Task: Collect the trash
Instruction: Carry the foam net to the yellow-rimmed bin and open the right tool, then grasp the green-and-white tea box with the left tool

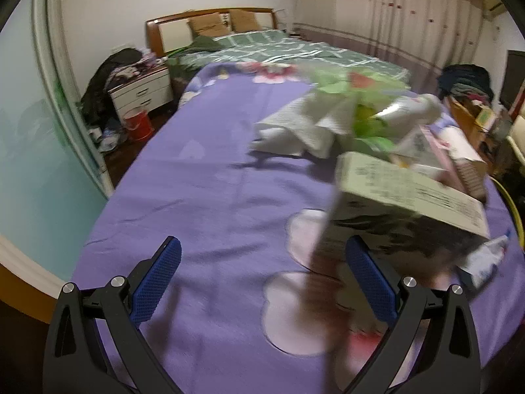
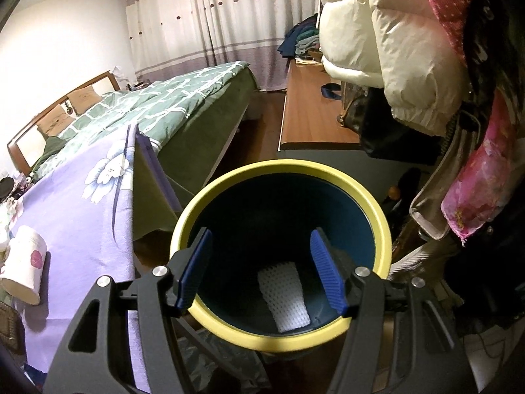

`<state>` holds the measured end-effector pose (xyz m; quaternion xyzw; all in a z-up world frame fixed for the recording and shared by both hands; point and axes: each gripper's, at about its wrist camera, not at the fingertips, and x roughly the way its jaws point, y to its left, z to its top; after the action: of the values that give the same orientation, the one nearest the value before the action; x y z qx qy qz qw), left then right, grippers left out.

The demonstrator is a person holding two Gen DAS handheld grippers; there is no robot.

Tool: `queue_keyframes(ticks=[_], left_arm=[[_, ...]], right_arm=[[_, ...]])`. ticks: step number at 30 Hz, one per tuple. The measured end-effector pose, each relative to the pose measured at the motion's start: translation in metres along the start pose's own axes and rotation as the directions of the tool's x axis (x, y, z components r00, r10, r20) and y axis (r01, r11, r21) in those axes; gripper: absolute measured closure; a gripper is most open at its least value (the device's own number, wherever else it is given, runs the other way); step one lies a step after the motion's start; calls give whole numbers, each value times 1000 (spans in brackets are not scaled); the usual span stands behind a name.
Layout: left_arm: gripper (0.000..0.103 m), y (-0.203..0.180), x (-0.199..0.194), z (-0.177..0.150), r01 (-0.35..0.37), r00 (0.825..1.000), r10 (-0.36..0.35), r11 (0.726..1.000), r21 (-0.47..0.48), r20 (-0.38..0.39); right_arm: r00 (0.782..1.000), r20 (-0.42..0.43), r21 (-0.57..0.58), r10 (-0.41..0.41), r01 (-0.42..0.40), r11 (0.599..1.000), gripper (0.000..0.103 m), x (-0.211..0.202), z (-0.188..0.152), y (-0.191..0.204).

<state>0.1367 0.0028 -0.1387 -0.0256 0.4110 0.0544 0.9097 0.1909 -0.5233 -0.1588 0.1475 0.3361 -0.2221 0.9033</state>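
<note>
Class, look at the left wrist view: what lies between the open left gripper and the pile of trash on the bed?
Only bare purple bedsheet with pale flower prints lies between the left gripper and the trash pile; nothing else shows there in the left wrist view.

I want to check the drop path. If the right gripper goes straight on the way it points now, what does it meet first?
The right gripper, open, points down into the yellow-rimmed bin. It would probably first meet the white foam net at the bottom, though depth is unclear.
</note>
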Motion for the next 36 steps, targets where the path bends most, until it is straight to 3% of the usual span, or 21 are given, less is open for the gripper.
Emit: queue_keyframes(ticks=[6,12,18,22,30,33,36], left_arm=[[4,4,24,27,6,1000,-5,999,-39,9],[4,-17,52,59,-8,999,8,1000,14,39],[4,-19,56,77,-4,999,4,1000,-2,40],[4,-24,24,60,5,998,-7,1000,28,65],[4,-68,-46,9,202,974,-212,972,116,79],[5,-88,-43,2,181,977,-197,967,179,79],[8,-99,-35,2,182,979,-195,969,168,67]], right_arm=[[1000,5,0,5,-5,1000,43,-2,0,2],[1000,3,0,6,-6,1000,43,-3,-1,3],[1000,9,-1,8,-8,1000,43,-6,-2,2],[1000,14,8,21,-21,1000,43,-8,-3,3],[999,27,9,48,-48,999,41,-17,-5,7],[998,22,11,53,-54,999,40,-17,-6,6],[998,17,13,57,-57,998,40,-16,-8,4]])
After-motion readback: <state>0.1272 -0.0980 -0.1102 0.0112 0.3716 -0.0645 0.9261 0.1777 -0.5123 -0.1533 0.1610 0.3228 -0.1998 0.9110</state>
